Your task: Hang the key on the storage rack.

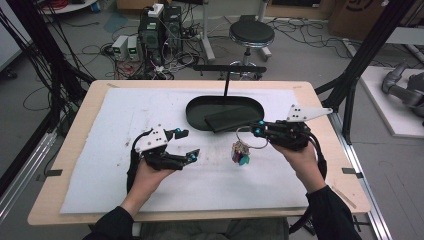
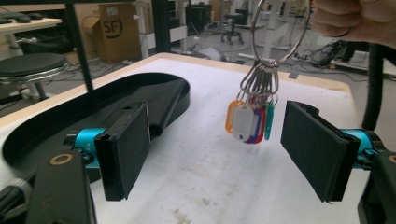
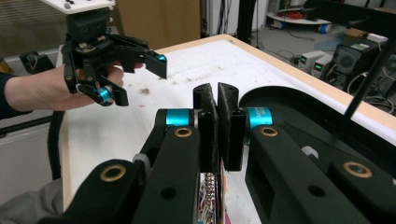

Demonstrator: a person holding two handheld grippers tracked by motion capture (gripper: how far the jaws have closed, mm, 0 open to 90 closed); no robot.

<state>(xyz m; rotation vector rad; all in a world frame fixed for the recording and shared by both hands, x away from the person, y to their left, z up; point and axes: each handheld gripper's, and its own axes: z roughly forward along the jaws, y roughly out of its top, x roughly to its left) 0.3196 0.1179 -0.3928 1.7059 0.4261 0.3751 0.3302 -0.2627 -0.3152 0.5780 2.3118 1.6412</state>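
- The right gripper [image 1: 256, 131] has its 2 jaws pressed together on the big metal key ring [image 1: 245, 137]. In the right gripper view the pads [image 3: 219, 123] meet with almost no gap, and the wire of the ring between them is too thin to see there.
- The ring hangs in the air over the white mat [image 1: 125, 165], just in front of the black oval tray [image 1: 197, 112]. It does not touch the table.
- Under the ring hangs a bunch of coloured key tags [image 1: 240, 154], on several small rings. So the long axis of the whole thing is vertical: ring above, tags below.
- The left gripper [image 1: 186, 145] is wide open and holds nothing. In the left gripper view its 2 pads [image 2: 126, 149] stand far apart.
- The relation that matters: seen from the left gripper, the tags [image 2: 250, 122] hang straight ahead, between the lines of its 2 jaws but farther away, not yet inside them.
- In the high view the tags are at the right of the left gripper, near but clearly apart.
- My judgement: the left gripper is the free one, so it should go forward to the tags and close on one across the vertical axis.
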